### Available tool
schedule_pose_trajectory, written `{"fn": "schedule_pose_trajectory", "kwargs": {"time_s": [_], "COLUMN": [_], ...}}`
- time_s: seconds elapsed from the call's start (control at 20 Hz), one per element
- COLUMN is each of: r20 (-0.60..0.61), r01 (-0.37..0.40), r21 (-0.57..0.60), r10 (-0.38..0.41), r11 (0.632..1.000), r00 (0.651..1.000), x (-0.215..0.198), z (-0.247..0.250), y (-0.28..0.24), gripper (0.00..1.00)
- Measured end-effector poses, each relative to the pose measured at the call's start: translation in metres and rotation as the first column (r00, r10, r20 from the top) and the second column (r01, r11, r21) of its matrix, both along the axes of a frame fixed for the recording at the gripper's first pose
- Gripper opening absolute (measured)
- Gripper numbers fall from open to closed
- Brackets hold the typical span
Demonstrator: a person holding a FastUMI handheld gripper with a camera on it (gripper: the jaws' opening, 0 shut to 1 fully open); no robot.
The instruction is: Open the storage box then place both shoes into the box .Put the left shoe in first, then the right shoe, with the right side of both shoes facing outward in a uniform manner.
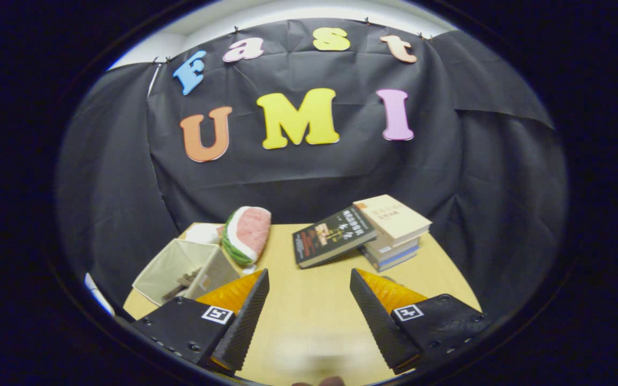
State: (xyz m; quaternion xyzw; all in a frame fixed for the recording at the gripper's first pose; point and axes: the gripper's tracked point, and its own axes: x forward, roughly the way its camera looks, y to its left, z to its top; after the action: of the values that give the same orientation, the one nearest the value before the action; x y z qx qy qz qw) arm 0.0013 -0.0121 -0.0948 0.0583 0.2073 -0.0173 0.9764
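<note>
My gripper (pixel 309 279) hangs above the wooden table (pixel 309 311) with its two black fingers (pixel 250 305) spread wide apart, and nothing sits between them. Just beyond the left finger stands a beige fabric storage box (pixel 183 271), open at the top, with some small dark thing inside that I cannot make out. A blurred pale patch lies on the table low down between the fingers, too smeared to identify.
A watermelon-slice plush (pixel 247 233) leans behind the box, with a white item (pixel 201 233) beside it. Beyond the right finger a dark book (pixel 333 236) rests slanted against a stack of books (pixel 395 230). Black cloth walls the back.
</note>
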Motion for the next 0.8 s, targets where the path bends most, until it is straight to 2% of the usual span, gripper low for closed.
{"fn": "schedule_pose_trajectory", "kwargs": {"time_s": [0.15, 0.3, 0.6, 0.8], "r20": [-0.044, -0.123, -0.265, -0.363], "r01": [0.013, 0.023, 0.015, 0.032], "r21": [-0.045, -0.055, -0.038, -0.013], "r10": [-0.015, -0.029, -0.025, -0.034], "r11": [0.999, 0.998, 0.999, 0.999], "r00": [0.999, 0.992, 0.964, 0.931], "x": [-0.012, -0.012, 0.008, 0.025], "z": [-0.029, -0.074, -0.168, -0.215], "y": [-0.069, -0.114, -0.148, -0.159], "gripper": [0.93, 0.92, 0.93, 0.92]}}
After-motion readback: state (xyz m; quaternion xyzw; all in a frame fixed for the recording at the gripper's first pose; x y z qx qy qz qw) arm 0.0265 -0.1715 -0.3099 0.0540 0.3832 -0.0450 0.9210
